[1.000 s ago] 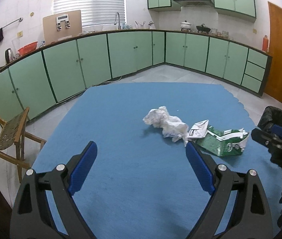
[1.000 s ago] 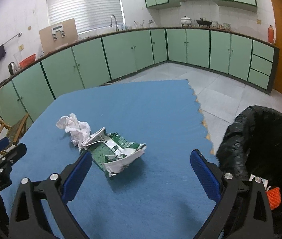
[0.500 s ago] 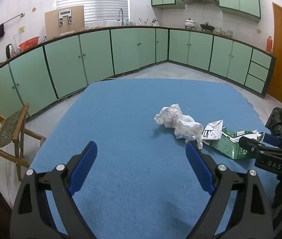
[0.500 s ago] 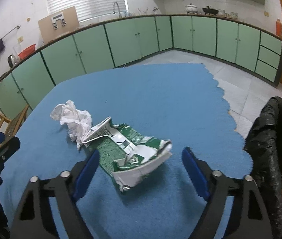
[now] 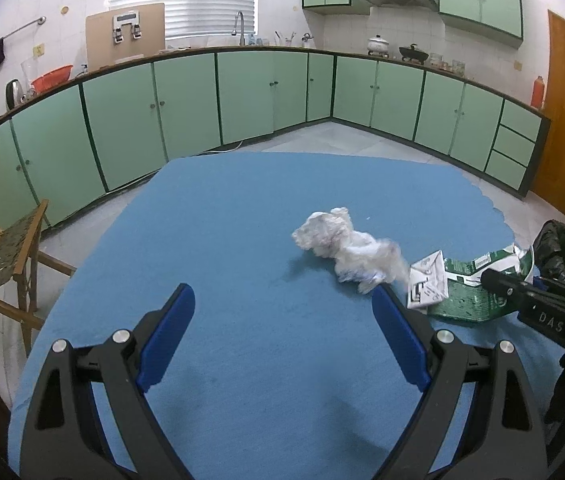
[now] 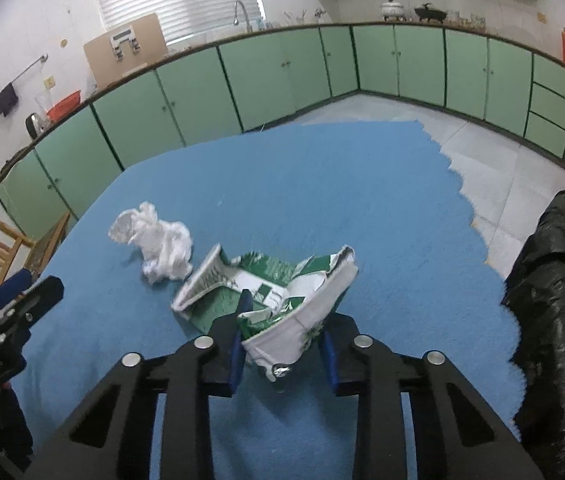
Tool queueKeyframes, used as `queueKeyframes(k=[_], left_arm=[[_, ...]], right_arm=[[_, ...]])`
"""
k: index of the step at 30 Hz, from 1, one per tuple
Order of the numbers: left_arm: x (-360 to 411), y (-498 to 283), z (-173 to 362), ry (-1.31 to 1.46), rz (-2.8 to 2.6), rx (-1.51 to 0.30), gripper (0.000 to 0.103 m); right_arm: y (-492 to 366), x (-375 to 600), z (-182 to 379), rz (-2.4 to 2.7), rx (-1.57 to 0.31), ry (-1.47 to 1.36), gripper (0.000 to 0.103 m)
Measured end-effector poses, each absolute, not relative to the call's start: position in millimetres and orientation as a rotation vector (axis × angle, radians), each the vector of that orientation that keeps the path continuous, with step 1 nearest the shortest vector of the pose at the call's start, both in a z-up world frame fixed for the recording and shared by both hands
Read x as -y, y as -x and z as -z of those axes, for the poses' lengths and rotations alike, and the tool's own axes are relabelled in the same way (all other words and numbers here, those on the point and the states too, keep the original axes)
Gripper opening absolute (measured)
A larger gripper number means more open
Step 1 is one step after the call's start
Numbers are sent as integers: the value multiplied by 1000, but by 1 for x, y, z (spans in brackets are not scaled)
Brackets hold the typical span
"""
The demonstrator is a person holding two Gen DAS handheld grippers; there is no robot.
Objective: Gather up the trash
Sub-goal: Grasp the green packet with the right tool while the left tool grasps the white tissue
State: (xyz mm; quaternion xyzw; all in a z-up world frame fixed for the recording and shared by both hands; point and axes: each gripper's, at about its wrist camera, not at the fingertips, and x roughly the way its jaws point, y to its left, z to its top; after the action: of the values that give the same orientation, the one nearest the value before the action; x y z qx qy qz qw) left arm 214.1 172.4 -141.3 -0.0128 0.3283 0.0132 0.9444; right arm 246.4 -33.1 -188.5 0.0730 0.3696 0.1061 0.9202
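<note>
On the blue felt-covered table (image 6: pixel 322 184), the right gripper (image 6: pixel 282 344) was closing its blue-padded jaws around the near end of a torn green-and-white paper carton (image 6: pixel 282 292) (pads against its sides). Beside the carton lay a crumpled white plastic wad (image 5: pixel 346 246), and the left gripper (image 5: pixel 282 336) hung wide open and empty above bare felt.

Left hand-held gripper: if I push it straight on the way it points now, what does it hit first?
Most likely bare blue tablecloth: the open left hand-held gripper tilts downward with nothing between its fingers. The crumpled white tissue lies ahead but off to the right, by the right fingertip, though depth is hard to judge.
</note>
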Motion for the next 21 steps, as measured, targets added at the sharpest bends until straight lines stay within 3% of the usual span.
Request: queueKeyframes(k=[15,18,19,21], left_arm=[[-129,-284,157,36,47,-711,86],[-126,-302,170,35,49,-769,75],[-126,-309,175,44,58,-797,61],[-126,-316,181,57,70,-836,47]], right_arm=[[-271,71,178,-166,-715,-182,23],[-273,77,180,-162,-720,-181,23],[-273,79,180,-161,-722,-184,23],[-275,80,182,-157,-726,-186,23]])
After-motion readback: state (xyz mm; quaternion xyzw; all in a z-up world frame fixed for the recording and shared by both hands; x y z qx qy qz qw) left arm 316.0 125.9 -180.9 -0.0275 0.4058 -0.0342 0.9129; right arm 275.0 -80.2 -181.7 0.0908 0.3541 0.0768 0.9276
